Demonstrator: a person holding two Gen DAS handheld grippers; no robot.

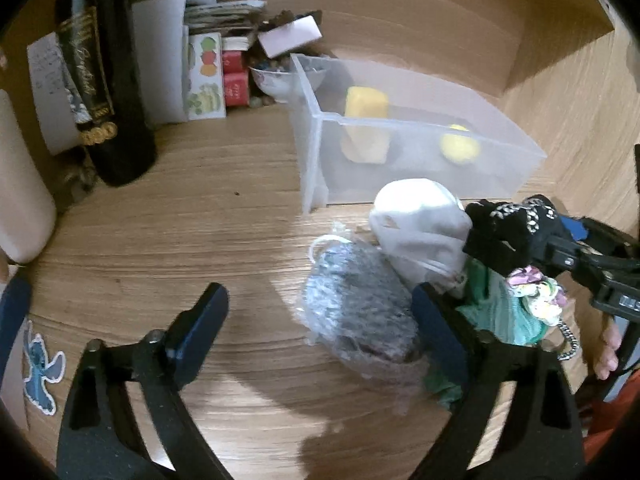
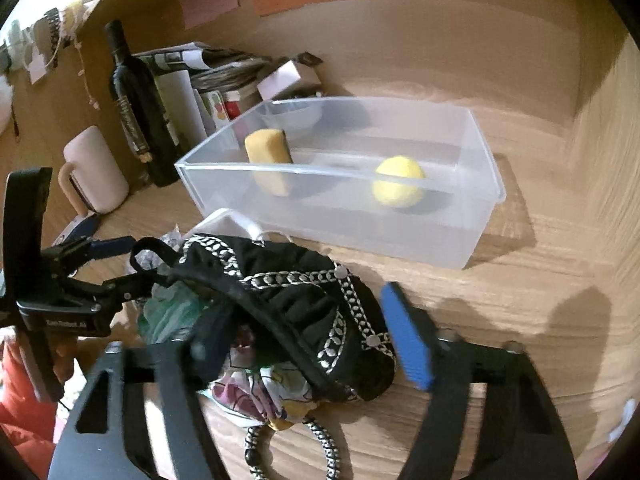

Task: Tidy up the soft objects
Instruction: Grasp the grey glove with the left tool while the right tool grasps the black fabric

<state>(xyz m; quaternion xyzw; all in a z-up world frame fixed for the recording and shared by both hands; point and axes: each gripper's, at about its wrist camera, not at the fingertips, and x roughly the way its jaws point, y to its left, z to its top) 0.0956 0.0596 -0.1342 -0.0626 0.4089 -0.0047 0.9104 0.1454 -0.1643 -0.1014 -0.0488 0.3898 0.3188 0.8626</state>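
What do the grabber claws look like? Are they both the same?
Yes, they match. The left gripper and right gripper each have two curved black arms with slot holes, silver bolts, and flat blue pads at the tips. One body carries small white lettering.

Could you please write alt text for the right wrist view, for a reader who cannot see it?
The open right tool straddles a black pouch with silver chain trim, lying on a pile of soft items on a wooden desk. Behind it, a clear plastic bin holds a yellow sponge and a yellow ball. The left tool reaches in from the left.
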